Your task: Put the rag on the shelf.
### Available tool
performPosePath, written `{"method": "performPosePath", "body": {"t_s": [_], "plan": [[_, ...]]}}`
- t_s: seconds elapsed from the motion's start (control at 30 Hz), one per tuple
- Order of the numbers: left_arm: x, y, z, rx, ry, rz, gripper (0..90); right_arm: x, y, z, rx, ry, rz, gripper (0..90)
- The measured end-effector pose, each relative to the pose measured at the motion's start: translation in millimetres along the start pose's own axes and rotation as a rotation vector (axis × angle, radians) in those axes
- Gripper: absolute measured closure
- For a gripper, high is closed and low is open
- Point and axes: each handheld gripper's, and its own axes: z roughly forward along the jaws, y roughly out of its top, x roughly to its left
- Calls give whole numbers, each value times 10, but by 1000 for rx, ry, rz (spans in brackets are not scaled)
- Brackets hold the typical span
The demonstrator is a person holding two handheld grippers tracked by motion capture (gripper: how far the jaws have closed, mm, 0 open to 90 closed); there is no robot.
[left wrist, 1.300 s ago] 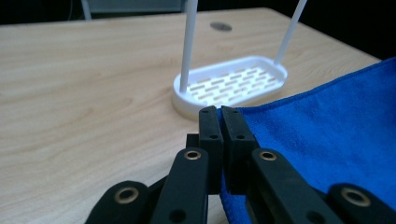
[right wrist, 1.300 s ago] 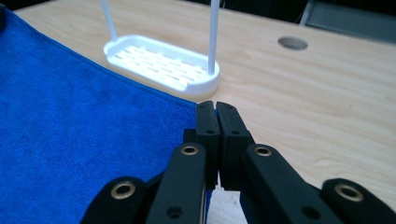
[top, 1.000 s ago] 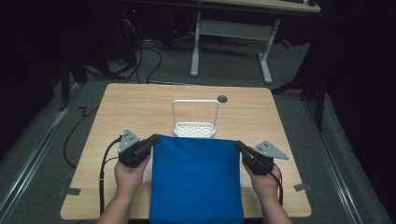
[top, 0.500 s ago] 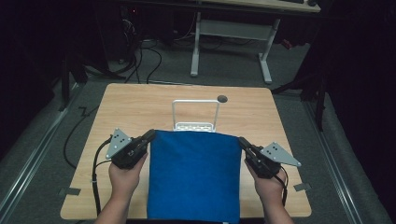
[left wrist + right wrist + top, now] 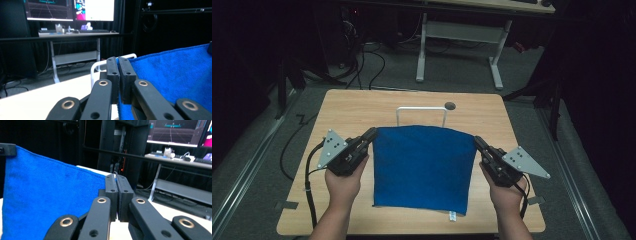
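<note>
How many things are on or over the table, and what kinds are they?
Blue towel: 1
White wire rack: 1
Grippers, left gripper and right gripper: 2
Total: 4

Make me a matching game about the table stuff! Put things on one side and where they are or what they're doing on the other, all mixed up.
Things:
1. blue cloth
2. white rack
3. left gripper
4. dark round hole

Places or states:
A. in the tabletop near the far edge
B. shut on the cloth's far left corner
C. stretched between both grippers
D. standing just behind the cloth's far edge

Pairs: 1-C, 2-D, 3-B, 4-A
</note>
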Motion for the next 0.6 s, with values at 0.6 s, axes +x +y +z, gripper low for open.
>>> {"method": "performPosePath", "body": {"t_s": [0.6], "plan": [[71,449,138,-69,10,62,885,-90,509,108,-90,-14,-34,895]]}}
